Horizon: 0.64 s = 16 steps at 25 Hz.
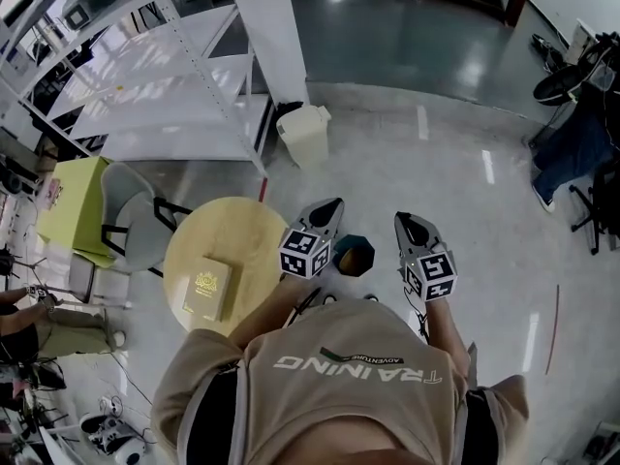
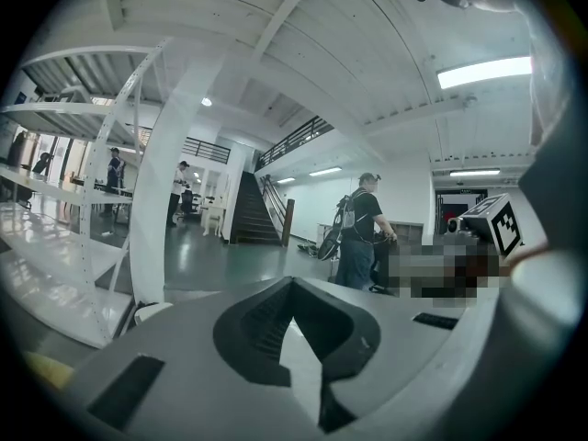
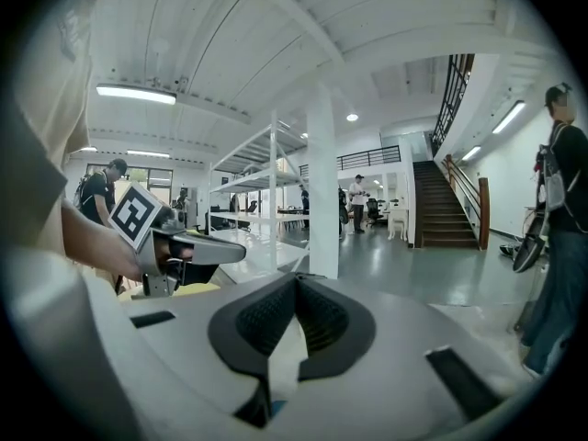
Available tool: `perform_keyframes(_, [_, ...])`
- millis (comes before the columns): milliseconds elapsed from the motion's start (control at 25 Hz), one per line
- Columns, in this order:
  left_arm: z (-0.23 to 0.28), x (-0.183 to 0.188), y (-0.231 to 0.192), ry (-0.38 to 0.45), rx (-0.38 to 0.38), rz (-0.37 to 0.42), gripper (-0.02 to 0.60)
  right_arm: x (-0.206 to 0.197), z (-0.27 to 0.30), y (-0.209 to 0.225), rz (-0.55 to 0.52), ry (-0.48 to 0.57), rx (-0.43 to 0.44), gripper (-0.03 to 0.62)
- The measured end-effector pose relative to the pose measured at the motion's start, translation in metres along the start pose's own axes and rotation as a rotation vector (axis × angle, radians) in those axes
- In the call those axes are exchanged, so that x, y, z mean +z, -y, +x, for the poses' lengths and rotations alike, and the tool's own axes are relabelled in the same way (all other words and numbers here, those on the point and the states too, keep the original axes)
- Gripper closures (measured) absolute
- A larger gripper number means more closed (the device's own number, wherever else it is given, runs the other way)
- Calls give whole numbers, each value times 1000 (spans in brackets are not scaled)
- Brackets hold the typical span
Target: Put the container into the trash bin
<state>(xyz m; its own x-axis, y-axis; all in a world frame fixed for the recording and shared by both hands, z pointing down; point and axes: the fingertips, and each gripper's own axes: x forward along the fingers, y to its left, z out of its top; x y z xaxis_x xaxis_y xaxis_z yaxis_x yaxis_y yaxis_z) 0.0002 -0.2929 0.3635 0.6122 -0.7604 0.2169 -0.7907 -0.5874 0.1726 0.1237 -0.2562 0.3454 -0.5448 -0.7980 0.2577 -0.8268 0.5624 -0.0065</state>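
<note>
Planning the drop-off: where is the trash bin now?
Upper centre of the head view: the trash bin stands on the floor at the white column's foot, beyond the round table.

Left tongs (image 1: 331, 206) and right tongs (image 1: 403, 221) are held side by side, apart, pointing away from the person. A dark teal container (image 1: 355, 255) shows between them, lower down. Left of the left tongs stands a round table (image 1: 237, 235) bearing a yellow box (image 1: 206, 292). A white bin (image 1: 305, 134) stands on the floor beyond the tongs, beside a white rack (image 1: 165, 85).
</note>
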Motion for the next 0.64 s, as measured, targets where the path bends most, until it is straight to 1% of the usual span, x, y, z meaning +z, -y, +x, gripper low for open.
perform_keyframes(160, [1,7,-2,8,8,6,574,5,4,3,-6,5,5,595])
perform_keyframes(280, [-1,4,-5,-3,16,1,574,7,6,3,-9,10,8,595])
perform_keyframes(480, [-2,3,-12,14,32,-11,573,7,11,2,-12,24,6,595])
perform_keyframes(640, [0,-2,-12,12,28,-15,574,3,11,2,-11,29,6,595])
